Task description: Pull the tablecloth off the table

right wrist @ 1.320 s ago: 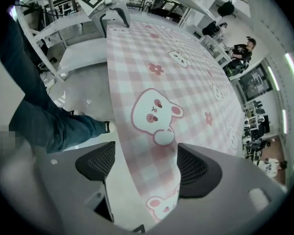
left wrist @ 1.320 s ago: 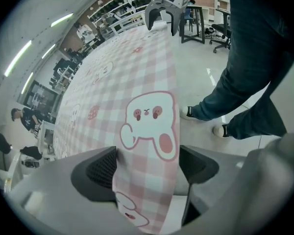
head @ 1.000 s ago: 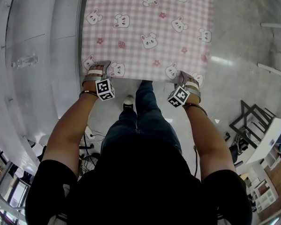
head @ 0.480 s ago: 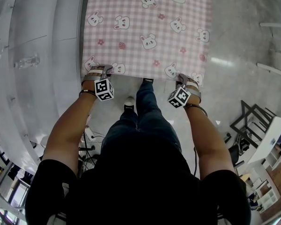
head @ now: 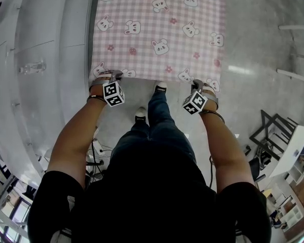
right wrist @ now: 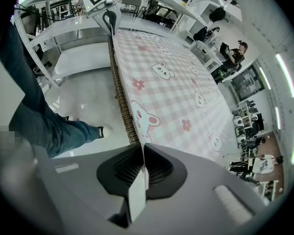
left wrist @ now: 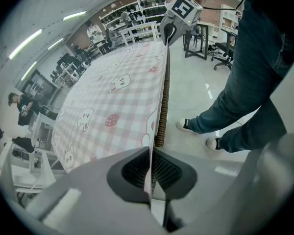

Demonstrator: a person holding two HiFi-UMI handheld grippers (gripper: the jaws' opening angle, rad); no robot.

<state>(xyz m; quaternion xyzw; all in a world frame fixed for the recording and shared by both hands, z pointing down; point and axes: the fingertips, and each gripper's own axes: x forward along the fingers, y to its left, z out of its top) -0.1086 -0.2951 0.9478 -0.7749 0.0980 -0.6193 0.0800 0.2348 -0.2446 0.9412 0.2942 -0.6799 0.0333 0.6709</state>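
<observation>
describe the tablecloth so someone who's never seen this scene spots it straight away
In the head view, look right of the long white surface. The tablecloth lies spread flat there, its near edge pinched by the left gripper and right gripper. It is the only pink checked fabric, printed with cartoon animal faces and small flowers.

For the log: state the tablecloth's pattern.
The tablecloth is pink-and-white check with white bunnies; best in head view.
</observation>
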